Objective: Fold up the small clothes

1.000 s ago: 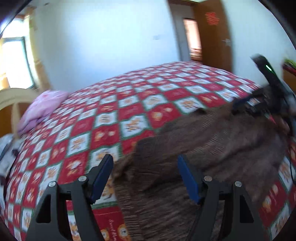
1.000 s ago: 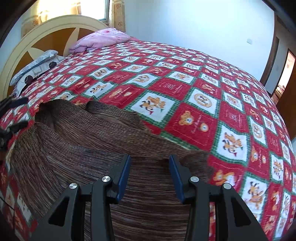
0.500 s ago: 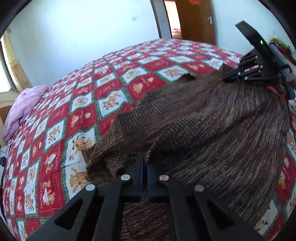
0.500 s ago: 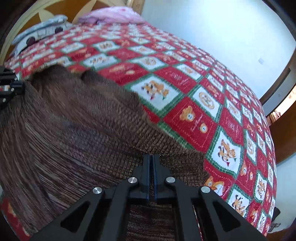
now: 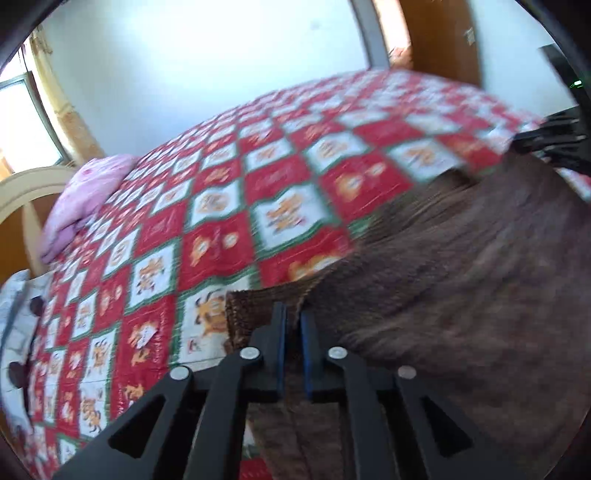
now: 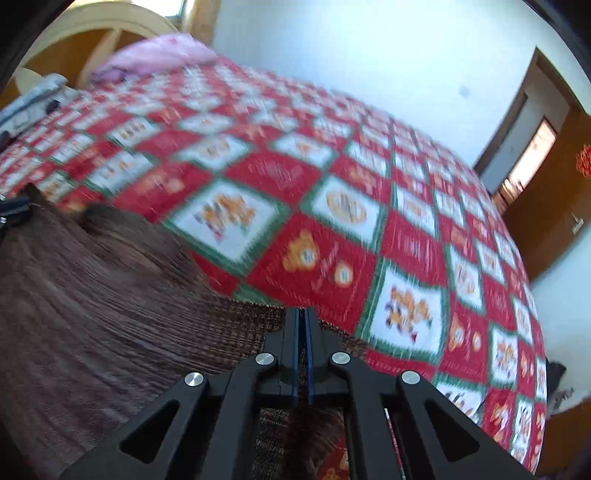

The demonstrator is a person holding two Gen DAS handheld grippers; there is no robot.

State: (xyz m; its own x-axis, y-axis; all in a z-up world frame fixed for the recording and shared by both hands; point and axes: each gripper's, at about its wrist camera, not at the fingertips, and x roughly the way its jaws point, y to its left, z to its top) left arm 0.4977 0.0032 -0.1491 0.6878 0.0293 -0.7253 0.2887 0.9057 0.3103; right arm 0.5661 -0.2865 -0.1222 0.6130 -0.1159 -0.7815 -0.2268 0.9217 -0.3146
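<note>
We are holding a brown knitted garment (image 5: 461, 280) over a bed covered by a red, white and green checked quilt (image 5: 221, 236), and we are placing everything else by that garment. Our left gripper (image 5: 293, 325) is pinching the garment's near left edge; a fold of brown knit is running between its blue pads, and the jaws are opening slightly with the cloth between them. Our right gripper (image 6: 304, 332) is pinching the near right edge of the same garment (image 6: 92, 295); its jaws are standing almost together, opening a little, with knit caught between them. In the left wrist view the right gripper's black frame is showing at the garment's far right corner. The garment is stretching between the two grippers, partly lifted and partly lying on the quilt, and its far edge is bunching into folds. Beyond the garment, at the head of the bed, a pink pillow (image 6: 155, 55) is lying beside a cream headboard (image 6: 92, 22). Far past the garment on the other side, a brown door (image 6: 554, 177) is standing open. Both views are blurring.
</note>
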